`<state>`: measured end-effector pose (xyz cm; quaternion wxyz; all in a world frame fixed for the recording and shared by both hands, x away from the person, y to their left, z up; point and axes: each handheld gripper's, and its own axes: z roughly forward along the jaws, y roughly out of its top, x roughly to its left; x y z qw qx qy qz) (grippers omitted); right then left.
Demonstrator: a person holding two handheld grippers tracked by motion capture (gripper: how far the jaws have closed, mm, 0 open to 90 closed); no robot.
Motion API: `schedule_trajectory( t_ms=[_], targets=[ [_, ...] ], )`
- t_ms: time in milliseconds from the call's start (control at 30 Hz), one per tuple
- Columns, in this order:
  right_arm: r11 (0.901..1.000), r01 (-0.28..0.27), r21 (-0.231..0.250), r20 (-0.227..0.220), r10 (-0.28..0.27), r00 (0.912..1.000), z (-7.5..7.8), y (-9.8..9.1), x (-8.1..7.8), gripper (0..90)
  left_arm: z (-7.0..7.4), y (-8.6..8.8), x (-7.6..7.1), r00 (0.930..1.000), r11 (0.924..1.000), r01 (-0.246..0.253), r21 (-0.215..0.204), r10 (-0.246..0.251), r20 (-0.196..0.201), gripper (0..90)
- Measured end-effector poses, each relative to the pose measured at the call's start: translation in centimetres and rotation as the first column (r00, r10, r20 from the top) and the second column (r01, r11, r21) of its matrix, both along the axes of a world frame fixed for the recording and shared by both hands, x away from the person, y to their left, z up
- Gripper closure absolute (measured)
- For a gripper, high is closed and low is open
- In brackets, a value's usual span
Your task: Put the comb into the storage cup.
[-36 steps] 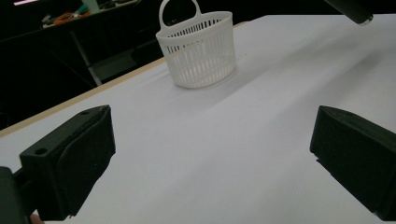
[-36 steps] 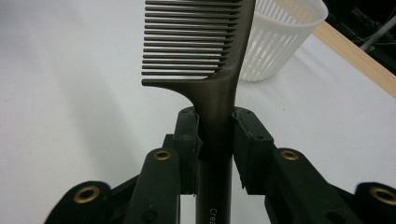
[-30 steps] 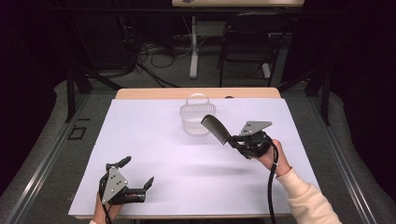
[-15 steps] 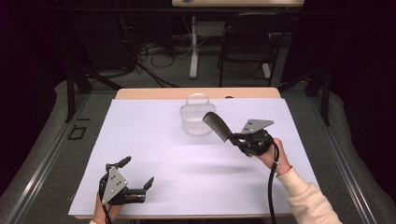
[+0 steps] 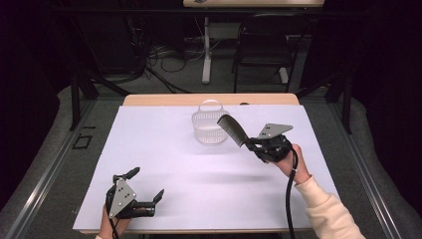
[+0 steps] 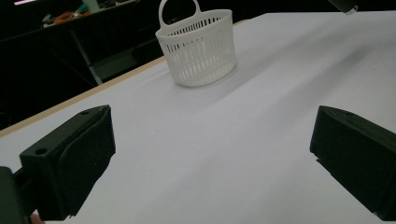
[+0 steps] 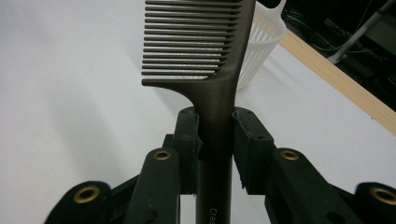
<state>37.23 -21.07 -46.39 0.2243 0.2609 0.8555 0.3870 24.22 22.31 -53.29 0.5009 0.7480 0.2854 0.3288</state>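
A table (image 5: 149,144) with a white top and a pale wooden far edge carried the scene. A white slatted basket (image 5: 209,127) with an upright loop handle stood directly on it, near the middle of the far edge. The left gripper (image 5: 144,191) lay low at the table's near left corner.

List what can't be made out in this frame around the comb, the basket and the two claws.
- Comb: its far end is cut off by the top edge of the right gripper view; the handle print by the bottom edge.
- Basket: its inside is too small to read in the high view; in the left gripper view its slatted wall hides it.
- Left claw: its body is cut off by the left gripper view's bottom edge.
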Motion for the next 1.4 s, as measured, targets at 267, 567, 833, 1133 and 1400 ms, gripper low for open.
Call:
schedule_trajectory(
  t_ms=[267,567,833,1133,1400],
  targets=[
    [0.9999,0.015,-0.001,0.009,-0.015,0.9999,0.1,0.1,0.5,72.3,0.0,0.0,-0.1,1.0000,1.0000,0.001,0.003,-0.001,0.002,0.0],
    [0.9997,0.022,0.008,0.007,-0.022,0.9997,0.2,0.2,1.0,72.3,0.1,0.0,-0.2,1.0000,1.0000,-0.006,-0.004,0.006,0.005,0.1],
    [0.9995,0.030,0.012,0.018,-0.030,0.9994,0.6,0.3,1.4,72.3,0.0,0.1,-0.2,1.0000,1.0000,-0.004,-0.005,0.004,0.002,0.1],
    [0.9996,0.026,0.005,0.032,-0.026,0.9991,1.3,1.1,2.1,72.2,0.1,0.1,-0.2,1.0000,1.0000,-0.003,-0.006,0.003,0.004,0.1],
    [0.9997,0.023,0.000,0.036,-0.023,0.9991,1.7,1.6,2.6,72.2,0.1,0.1,-0.2,1.0000,1.0000,-0.002,-0.006,0.002,0.005,0.1]
  ],
)
